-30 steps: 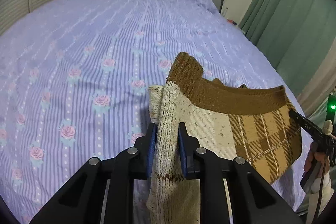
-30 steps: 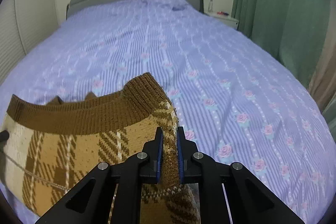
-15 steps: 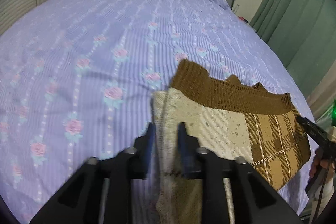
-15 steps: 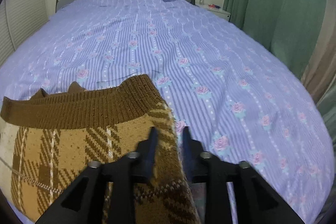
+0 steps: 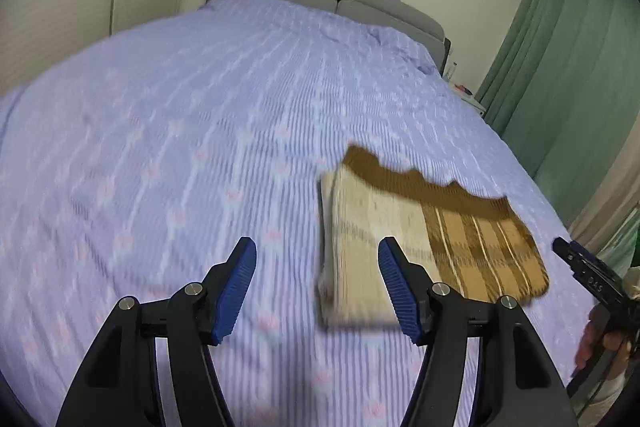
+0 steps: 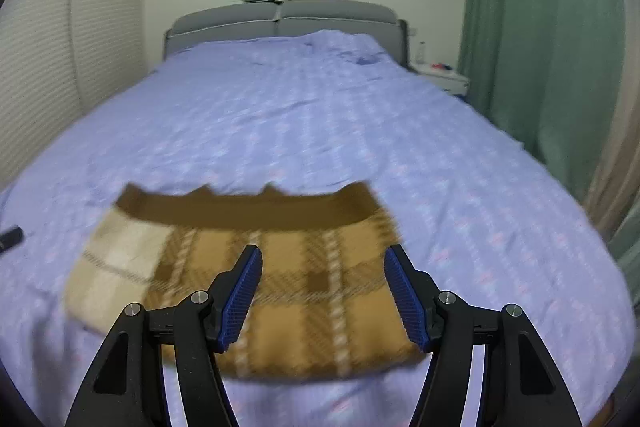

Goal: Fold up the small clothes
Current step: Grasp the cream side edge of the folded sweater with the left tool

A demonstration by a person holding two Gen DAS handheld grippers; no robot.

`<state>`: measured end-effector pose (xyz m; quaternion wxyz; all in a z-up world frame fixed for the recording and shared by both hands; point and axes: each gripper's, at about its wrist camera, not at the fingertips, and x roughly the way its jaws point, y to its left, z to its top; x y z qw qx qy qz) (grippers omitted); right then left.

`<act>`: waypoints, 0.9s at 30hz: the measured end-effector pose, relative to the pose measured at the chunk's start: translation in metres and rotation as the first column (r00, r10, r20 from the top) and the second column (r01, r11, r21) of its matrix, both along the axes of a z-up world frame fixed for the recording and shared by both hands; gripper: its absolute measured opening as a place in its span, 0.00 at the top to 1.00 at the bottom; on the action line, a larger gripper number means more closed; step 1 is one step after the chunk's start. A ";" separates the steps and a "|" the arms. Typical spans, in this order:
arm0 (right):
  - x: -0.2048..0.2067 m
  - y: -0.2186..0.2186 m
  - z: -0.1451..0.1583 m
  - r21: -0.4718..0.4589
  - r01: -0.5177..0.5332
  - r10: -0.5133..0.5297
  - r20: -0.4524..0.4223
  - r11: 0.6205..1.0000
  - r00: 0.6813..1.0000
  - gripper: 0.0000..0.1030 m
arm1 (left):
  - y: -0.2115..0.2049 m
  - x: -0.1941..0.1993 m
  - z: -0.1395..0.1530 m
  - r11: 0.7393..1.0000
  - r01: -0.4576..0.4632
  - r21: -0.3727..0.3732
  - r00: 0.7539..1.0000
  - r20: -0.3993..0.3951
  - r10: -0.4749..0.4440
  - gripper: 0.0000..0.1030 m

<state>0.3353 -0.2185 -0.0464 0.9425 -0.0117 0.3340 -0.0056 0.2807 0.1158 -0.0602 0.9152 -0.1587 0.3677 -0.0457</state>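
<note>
- The sweater (image 6: 256, 279) lies folded flat on the bed (image 6: 320, 131): a blurred knit rectangle, brown-and-tan plaid with pale lines, one cream end, and a dark brown ribbed band along its far edge.
- The bed's cover is lilac, striped, dotted with pink roses; behind it a grey padded headboard (image 6: 280, 19).
- Left gripper (image 5: 312, 285): jaws apart and opening, nothing between them, beside the sweater's cream end.
- Right gripper (image 6: 322, 293): jaws apart and opening, above the plaid, not pressing on it.
</note>
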 end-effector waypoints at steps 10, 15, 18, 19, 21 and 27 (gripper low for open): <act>-0.037 0.063 -0.037 0.045 -0.125 0.126 -0.026 0.991 0.992 0.38 | -0.032 -0.019 -0.058 0.974 0.108 -0.198 0.990 -0.071 -0.125 0.41; -0.036 0.073 -0.051 0.081 -0.130 0.135 -0.059 0.988 0.989 0.38 | -0.022 -0.003 -0.088 0.904 0.071 -0.421 0.990 -0.077 -0.114 0.41; -0.033 0.073 -0.055 0.092 -0.119 0.126 -0.067 0.989 0.990 0.38 | -0.014 0.009 -0.105 0.873 0.038 -0.486 0.991 -0.094 -0.096 0.41; -0.031 0.071 -0.057 0.097 -0.113 0.120 -0.070 0.989 0.990 0.38 | -0.013 0.013 -0.110 0.863 0.030 -0.504 0.990 -0.102 -0.094 0.41; -0.027 0.068 -0.059 0.103 -0.101 0.110 -0.079 0.989 0.991 0.38 | -0.011 0.019 -0.115 0.849 0.034 -0.528 0.992 -0.087 -0.094 0.41; -0.013 0.059 -0.068 0.147 -0.062 0.077 -0.100 0.987 0.992 0.38 | -0.012 0.042 -0.121 0.817 0.052 -0.574 0.994 -0.050 -0.099 0.41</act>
